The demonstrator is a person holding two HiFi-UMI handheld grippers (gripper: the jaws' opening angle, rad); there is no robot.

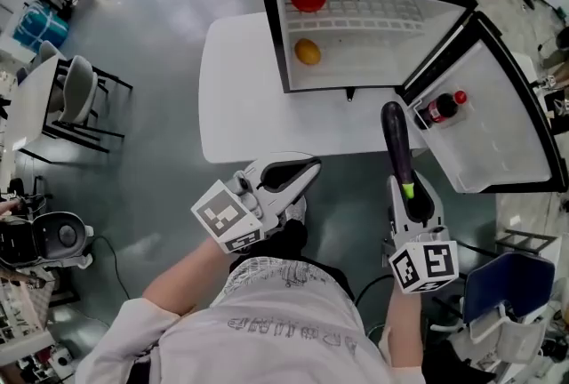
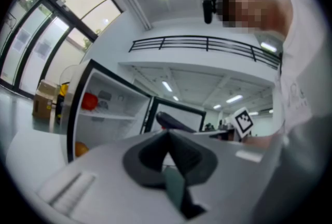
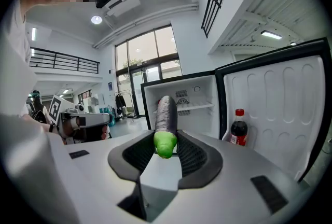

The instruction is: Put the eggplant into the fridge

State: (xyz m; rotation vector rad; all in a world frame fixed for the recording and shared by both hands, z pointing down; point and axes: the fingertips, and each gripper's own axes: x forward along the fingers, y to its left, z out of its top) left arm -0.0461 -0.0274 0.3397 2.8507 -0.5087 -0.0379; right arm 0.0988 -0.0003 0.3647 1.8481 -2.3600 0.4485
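Observation:
The eggplant (image 1: pixel 396 138), dark purple with a green stem end, sticks forward out of my right gripper (image 1: pixel 402 188), which is shut on its stem end. In the right gripper view the eggplant (image 3: pixel 166 113) points at the open fridge (image 3: pixel 181 98) straight ahead, a short way off. The fridge (image 1: pixel 373 80) stands on a white table, its door (image 1: pixel 498 116) swung open to the right. My left gripper (image 1: pixel 293 175) hovers level by the table's near edge, jaws together and empty. In the left gripper view the eggplant (image 2: pixel 174 122) shows to the right of the fridge (image 2: pixel 111 114).
Inside the fridge lie a red fruit (image 1: pixel 308 2) on the upper shelf and an orange one (image 1: pixel 308 52) below. A cola bottle (image 1: pixel 442 107) stands in the door rack. The white table (image 1: pixel 240 107) extends left of the fridge. Chairs (image 1: pixel 76 93) stand at the left, a blue chair (image 1: pixel 507 284) at the right.

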